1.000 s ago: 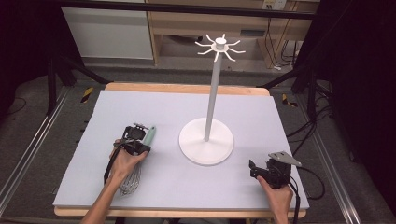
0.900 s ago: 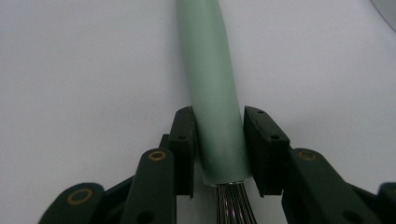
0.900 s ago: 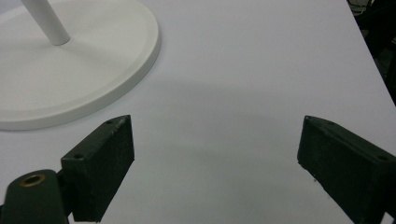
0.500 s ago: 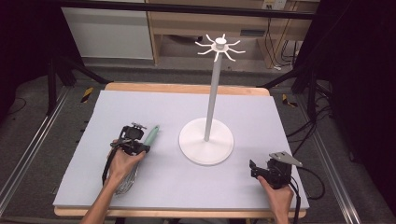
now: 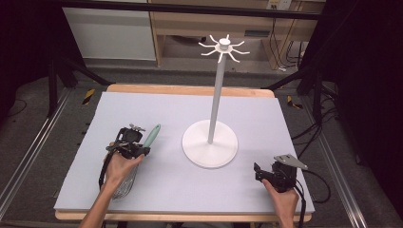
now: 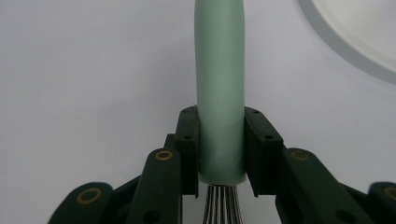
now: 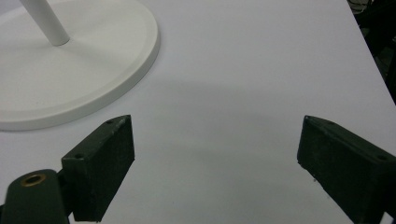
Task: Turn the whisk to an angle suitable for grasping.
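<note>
A white stand [image 5: 210,143], its round base resting on the pale grey surface [image 5: 266,114] and its slim upright pole ending in a crown of hooks [image 5: 223,47], stands before a wooden shelf unit [image 5: 190,28].

**Whisk, mint-green handle, wire head**

One whisk [image 5: 138,154]. Handle: smooth, pale mint-green, rounded cylinder, matte finish, without marks. Head: a bundle of thin steel wires that leaves the handle's lower end and swells into a balloon cage. Pose: lies lengthwise on the left half of the pale grey surface [image 5: 166,190], handle end pointing away from the person, wire cage toward the near edge. State: clamped at the handle's lower end, on both sides, by the left claw [image 6: 221,154].
</note>
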